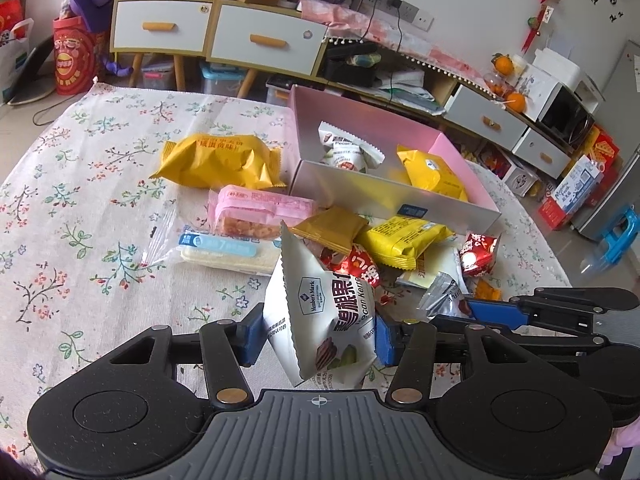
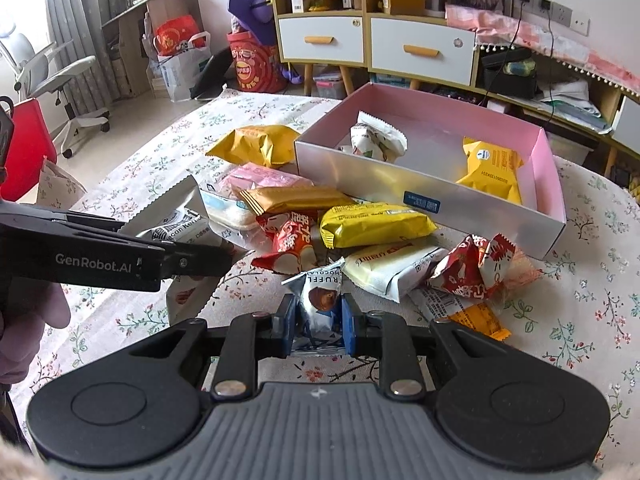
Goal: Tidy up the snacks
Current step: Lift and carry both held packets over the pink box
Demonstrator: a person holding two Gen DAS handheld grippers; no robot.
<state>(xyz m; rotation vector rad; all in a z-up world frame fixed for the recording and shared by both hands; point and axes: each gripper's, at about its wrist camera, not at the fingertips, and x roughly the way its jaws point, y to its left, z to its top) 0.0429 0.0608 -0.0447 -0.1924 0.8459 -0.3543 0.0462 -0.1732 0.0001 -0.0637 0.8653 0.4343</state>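
Blue-padded fingers of the left gripper [image 1: 318, 334] pinch a white pecan packet [image 1: 320, 312], holding it tilted above the floral-clothed counter [image 1: 80, 200]. The right gripper [image 2: 316, 322] has its fingers pressed onto a small silver truffle packet [image 2: 320, 300], which sits at the near edge of the snack pile. Just beyond lie a red packet [image 2: 286, 246], a yellow packet [image 2: 372, 224], a white bar [image 2: 388, 268] and a crumpled red wrapper [image 2: 472, 268], touching or overlapping one another. A pink packet [image 1: 260, 210] and a large orange bag [image 1: 218, 160] lie farther left. Behind the pile stands the pink-lined box [image 2: 552, 184], holding a white pecan packet [image 2: 376, 136] and a yellow packet [image 2: 492, 168], well apart.
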